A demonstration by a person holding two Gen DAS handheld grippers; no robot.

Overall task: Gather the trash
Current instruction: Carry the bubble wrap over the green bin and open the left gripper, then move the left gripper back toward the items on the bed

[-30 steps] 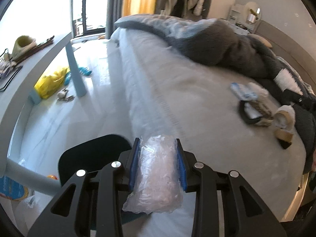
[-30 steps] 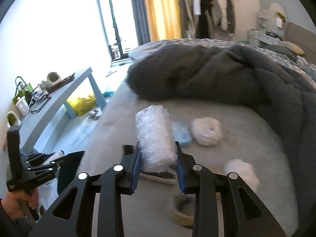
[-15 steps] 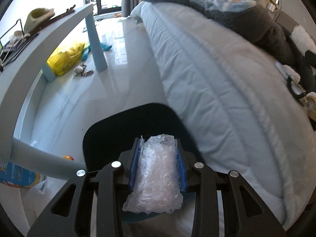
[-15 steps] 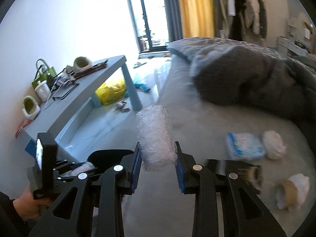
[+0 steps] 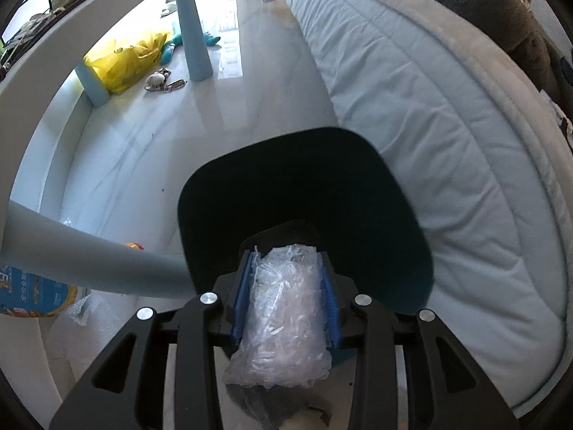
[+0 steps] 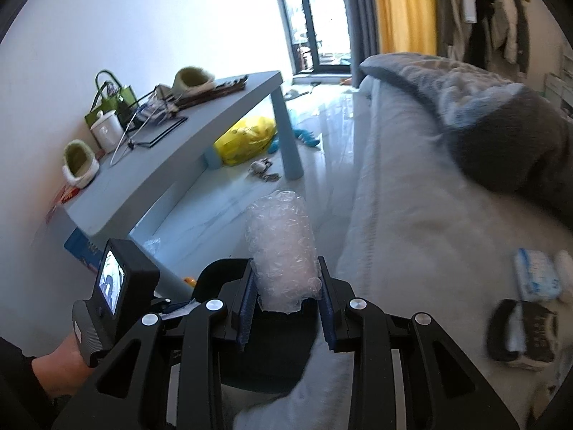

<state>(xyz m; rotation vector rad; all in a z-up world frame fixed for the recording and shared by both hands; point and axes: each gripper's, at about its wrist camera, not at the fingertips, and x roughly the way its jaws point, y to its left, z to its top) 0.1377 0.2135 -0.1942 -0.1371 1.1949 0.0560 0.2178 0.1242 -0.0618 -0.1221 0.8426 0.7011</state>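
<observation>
each gripper, left (image 5: 286,286) and right (image 6: 284,294), clamped on its own bubble wrap roll

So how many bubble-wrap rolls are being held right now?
2. One bubble-wrap roll is clamped in the left gripper over the dark bin; another roll is clamped in the right gripper.

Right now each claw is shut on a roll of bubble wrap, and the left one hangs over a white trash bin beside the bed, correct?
Not quite: the trash bin under the left claw is dark, not white, as the left wrist view shows. Both bubble wrap rolls are clamped, right claw included.
</observation>
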